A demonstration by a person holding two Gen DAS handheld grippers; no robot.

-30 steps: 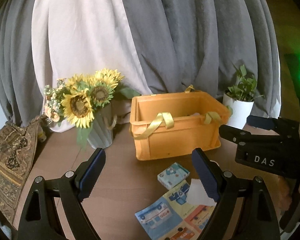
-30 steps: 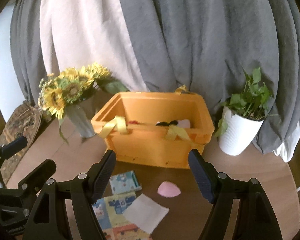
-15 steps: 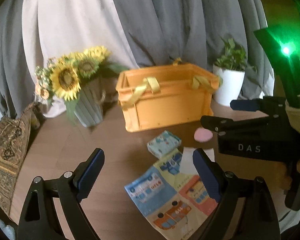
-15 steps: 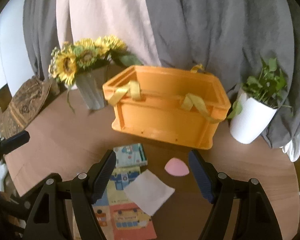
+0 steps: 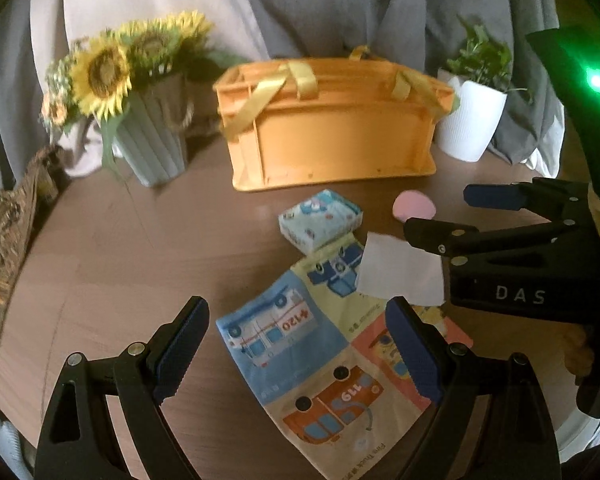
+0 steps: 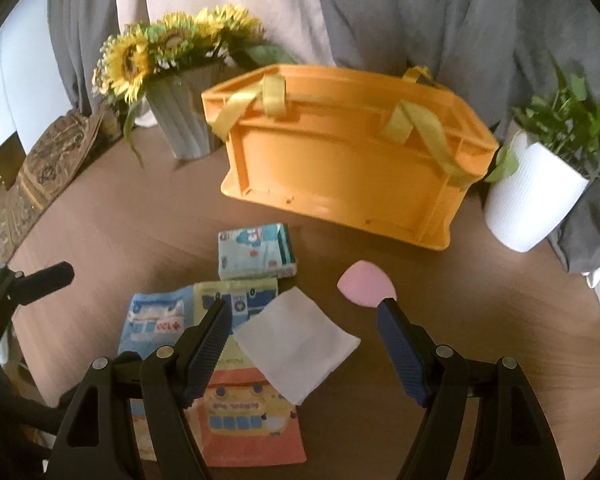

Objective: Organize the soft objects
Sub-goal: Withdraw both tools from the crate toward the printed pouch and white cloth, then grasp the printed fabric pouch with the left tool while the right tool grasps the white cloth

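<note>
An orange crate (image 5: 332,136) with yellow straps stands at the back of the round wooden table; it also shows in the right wrist view (image 6: 340,156). In front of it lie a small printed tissue pack (image 5: 320,220) (image 6: 256,250), a pink sponge (image 5: 414,206) (image 6: 366,288), a white cloth (image 5: 400,272) (image 6: 296,344) and a colourful vehicle-print cloth book (image 5: 328,352) (image 6: 220,360). My left gripper (image 5: 300,352) is open and empty above the book. My right gripper (image 6: 304,352) is open and empty above the white cloth; it shows at the right of the left wrist view (image 5: 440,212).
A vase of sunflowers (image 5: 140,92) (image 6: 180,80) stands back left. A white potted plant (image 5: 472,120) (image 6: 536,196) stands back right. A patterned fabric item (image 5: 4,232) (image 6: 48,164) lies at the table's left edge. Grey and white curtains hang behind.
Both grippers have come down and tilted toward the table, closer to the cloth book and the white cloth. The crate's inside is no longer in view. Both stay open.
</note>
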